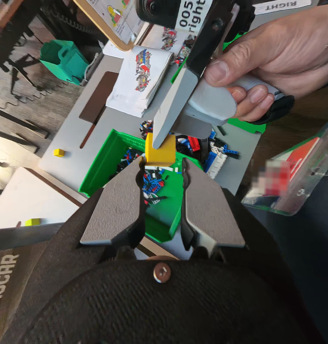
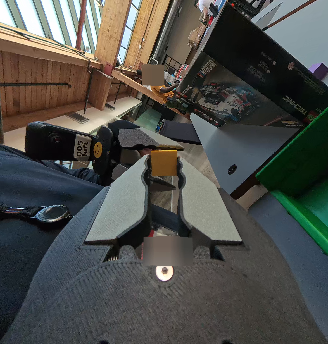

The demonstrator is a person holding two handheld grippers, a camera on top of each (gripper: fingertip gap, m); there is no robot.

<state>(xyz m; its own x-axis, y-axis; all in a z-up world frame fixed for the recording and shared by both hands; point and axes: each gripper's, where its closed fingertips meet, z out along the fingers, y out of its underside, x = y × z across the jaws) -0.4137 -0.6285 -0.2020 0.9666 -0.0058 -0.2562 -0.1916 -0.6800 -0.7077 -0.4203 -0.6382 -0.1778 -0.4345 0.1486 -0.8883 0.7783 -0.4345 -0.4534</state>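
- While the right tool (image 2: 164,163) pinches a yellow block (image 2: 164,163) at its very tips, both wavy dark pads pressed flat on opposite faces, the left tool (image 1: 162,164) stands spread, its two fingers apart with nothing pinched between them.
- Just ahead of the left tool's tips sits the same block (image 1: 160,151); the near corner of it lies against the left finger (image 1: 141,162), the other finger stands clear.
- Block: a smooth, matte cube, hard-edged, no long axis; the right tool's grey fingers come onto it from above and beyond.
- Below and beyond the left tool: a glossy green bin (image 1: 96,175) of small blue, black and red plastic pieces on the grey worktop (image 1: 72,149); a smaller yellow block (image 1: 59,152) lies well off to its left.
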